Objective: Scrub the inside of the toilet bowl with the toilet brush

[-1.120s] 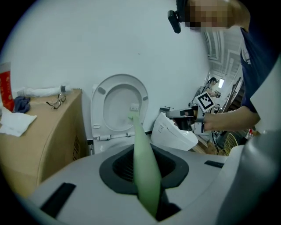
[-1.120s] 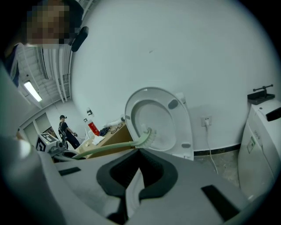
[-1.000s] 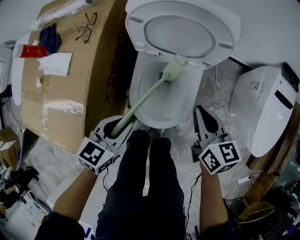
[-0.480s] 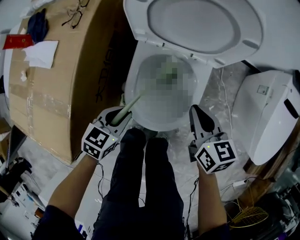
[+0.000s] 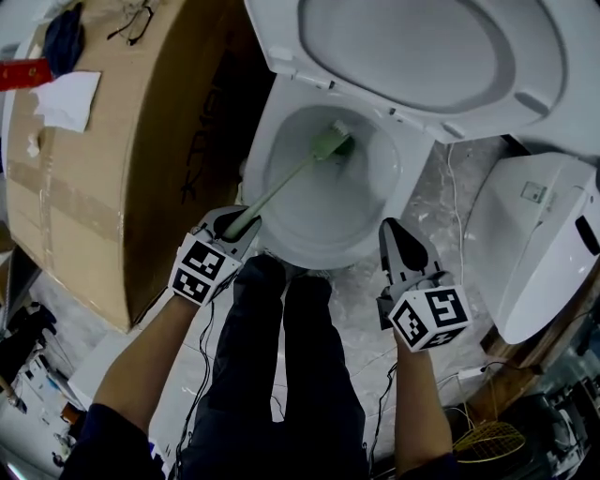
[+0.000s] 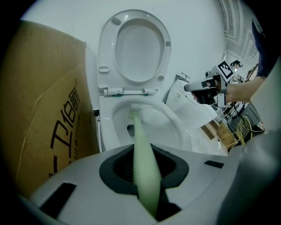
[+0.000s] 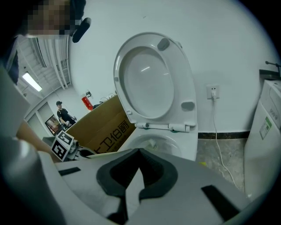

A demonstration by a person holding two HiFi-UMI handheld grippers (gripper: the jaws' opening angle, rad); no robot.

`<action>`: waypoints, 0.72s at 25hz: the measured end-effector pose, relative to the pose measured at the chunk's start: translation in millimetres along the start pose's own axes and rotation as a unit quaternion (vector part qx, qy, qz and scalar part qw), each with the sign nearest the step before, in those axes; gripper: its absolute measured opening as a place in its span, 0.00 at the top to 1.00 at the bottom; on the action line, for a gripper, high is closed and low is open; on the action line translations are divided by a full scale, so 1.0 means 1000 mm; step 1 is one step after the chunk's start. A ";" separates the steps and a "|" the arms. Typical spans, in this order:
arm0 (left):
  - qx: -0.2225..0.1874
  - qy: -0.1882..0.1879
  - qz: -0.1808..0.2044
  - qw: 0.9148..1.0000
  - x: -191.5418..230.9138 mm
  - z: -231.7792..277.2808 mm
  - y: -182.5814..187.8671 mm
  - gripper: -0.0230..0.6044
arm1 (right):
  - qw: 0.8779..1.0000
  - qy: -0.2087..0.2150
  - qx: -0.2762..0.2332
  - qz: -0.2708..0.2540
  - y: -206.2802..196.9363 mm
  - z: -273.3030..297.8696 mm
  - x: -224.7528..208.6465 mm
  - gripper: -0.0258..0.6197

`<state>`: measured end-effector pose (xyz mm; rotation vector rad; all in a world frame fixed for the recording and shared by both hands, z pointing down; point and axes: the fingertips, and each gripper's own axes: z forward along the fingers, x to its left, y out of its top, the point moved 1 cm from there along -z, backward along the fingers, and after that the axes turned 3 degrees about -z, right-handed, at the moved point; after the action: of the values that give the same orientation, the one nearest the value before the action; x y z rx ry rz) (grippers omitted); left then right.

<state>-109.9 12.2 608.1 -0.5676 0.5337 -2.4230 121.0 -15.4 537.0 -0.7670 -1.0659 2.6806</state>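
Note:
The white toilet bowl (image 5: 281, 234) stands open ahead of me, its seat and lid (image 5: 441, 56) raised. A pale green toilet brush (image 5: 281, 183) slants into the bowl, its head (image 5: 330, 141) low against the far inner wall. My left gripper (image 5: 234, 223) is shut on the brush handle at the bowl's near left rim. Its own view looks down the handle (image 6: 142, 162) to the bristles (image 6: 136, 107) inside the bowl (image 6: 175, 127). My right gripper (image 5: 401, 239) hovers at the bowl's near right, shut and holding nothing; in its own view the jaws (image 7: 139, 154) meet.
A large cardboard box (image 5: 103, 159) crowds the toilet's left side, with glasses (image 5: 131, 21) and paper on top. A second white toilet unit (image 5: 534, 244) lies to the right. Cables trail over the floor. My legs (image 5: 291, 375) stand before the bowl.
The brush head has come off the back rim under the seat and gone down into the bowl. The left gripper shifted with it. The right gripper has hardly moved.

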 end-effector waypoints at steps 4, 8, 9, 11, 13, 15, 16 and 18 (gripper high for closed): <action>0.017 0.011 -0.002 1.000 0.008 0.011 -0.003 0.83 | 1.000 0.000 0.007 0.005 -0.006 0.002 -0.008 0.96; 0.025 0.017 -0.001 1.000 0.013 0.020 0.000 0.83 | 1.000 0.002 0.011 0.009 -0.009 0.004 -0.014 0.96; 0.025 0.016 -0.001 1.000 0.013 0.023 0.002 0.83 | 1.000 0.002 0.011 0.010 -0.009 0.004 -0.015 0.96; 0.024 0.015 -0.001 1.000 0.012 0.028 0.006 0.83 | 1.000 0.002 0.012 0.012 -0.009 0.004 -0.017 0.96; 0.023 0.012 0.003 1.000 0.008 0.031 0.011 0.83 | 1.000 0.003 0.012 0.014 -0.008 0.002 -0.019 0.96; 0.026 0.007 0.009 1.000 0.004 0.033 0.015 0.83 | 1.000 0.002 0.011 0.017 -0.007 0.000 -0.021 0.96; 0.027 0.005 0.011 1.000 0.002 0.034 0.017 0.83 | 1.000 0.001 0.011 0.018 -0.007 -0.001 -0.022 0.96; 0.027 0.000 0.014 1.000 -0.003 0.036 0.021 0.83 | 1.000 -0.001 0.010 0.021 -0.008 -0.004 -0.023 0.96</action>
<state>-80.7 -10.0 626.7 -0.5338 0.4720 -2.4026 142.7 -14.7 549.4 -0.7928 -1.0322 2.7237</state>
